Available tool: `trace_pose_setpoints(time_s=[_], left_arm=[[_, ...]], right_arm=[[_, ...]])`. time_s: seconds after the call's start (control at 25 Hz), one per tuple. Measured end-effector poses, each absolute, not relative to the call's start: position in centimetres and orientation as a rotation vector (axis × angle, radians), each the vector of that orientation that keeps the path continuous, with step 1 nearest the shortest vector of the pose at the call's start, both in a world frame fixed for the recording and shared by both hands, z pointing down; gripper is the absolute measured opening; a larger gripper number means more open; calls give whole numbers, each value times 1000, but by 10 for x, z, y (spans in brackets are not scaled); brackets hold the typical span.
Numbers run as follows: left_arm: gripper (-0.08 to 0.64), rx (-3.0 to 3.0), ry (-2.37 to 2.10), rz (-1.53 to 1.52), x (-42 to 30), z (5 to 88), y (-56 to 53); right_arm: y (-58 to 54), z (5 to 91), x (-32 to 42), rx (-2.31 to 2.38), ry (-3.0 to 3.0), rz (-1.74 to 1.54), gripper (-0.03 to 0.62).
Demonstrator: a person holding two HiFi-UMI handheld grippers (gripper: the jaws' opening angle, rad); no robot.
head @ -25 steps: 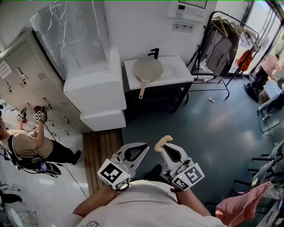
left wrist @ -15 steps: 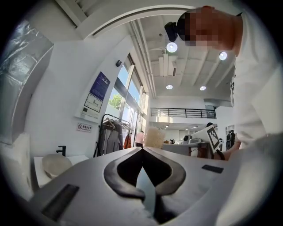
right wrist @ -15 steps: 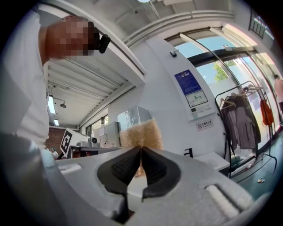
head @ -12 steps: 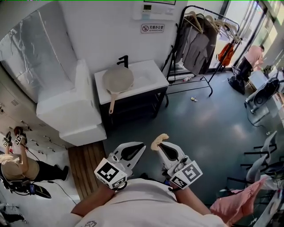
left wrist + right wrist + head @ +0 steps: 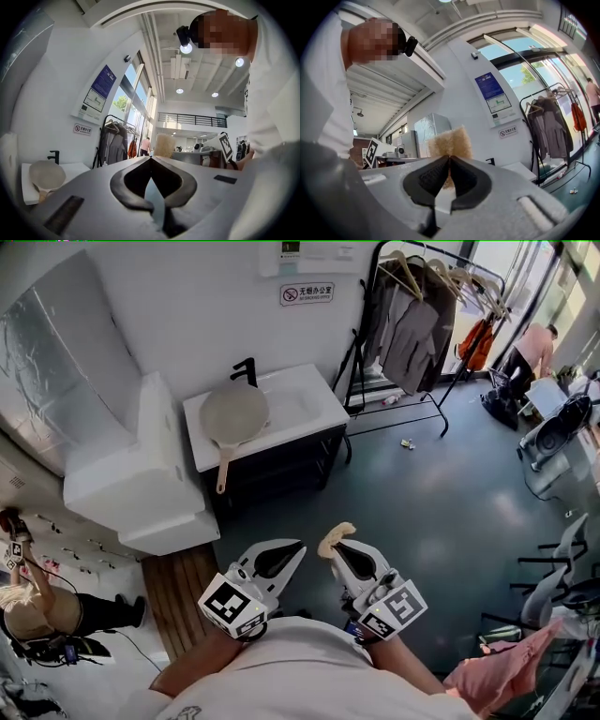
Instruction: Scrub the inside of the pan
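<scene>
The pan (image 5: 234, 413) lies flat on the desk (image 5: 323, 418), handle (image 5: 223, 470) over the desk's front edge, well apart from both tongs. It is rigid and probably light: steady it by the handle. The right tongs (image 5: 330, 547) are clamped on a soft sponge (image 5: 337, 534); the left tongs (image 5: 300, 545) are closed and empty

White worktop (image 5: 314, 407) against the wall: the pan (image 5: 234, 412) sits on its left half, handle jutting past the front edge, black tap (image 5: 247, 369) at the back edge.
</scene>
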State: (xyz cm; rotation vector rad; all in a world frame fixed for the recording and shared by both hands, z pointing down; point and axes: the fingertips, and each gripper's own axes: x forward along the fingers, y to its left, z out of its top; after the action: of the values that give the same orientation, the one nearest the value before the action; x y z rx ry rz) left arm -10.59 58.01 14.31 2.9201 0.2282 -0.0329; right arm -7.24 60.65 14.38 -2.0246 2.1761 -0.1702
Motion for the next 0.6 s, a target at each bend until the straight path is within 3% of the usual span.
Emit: trace_pose_setpoints(time_s=[0.6], left_arm=[[-2,2935,206,-48,-67,162,390]], right_arm=[[422,160,-26,-2062,2181,-162,17]])
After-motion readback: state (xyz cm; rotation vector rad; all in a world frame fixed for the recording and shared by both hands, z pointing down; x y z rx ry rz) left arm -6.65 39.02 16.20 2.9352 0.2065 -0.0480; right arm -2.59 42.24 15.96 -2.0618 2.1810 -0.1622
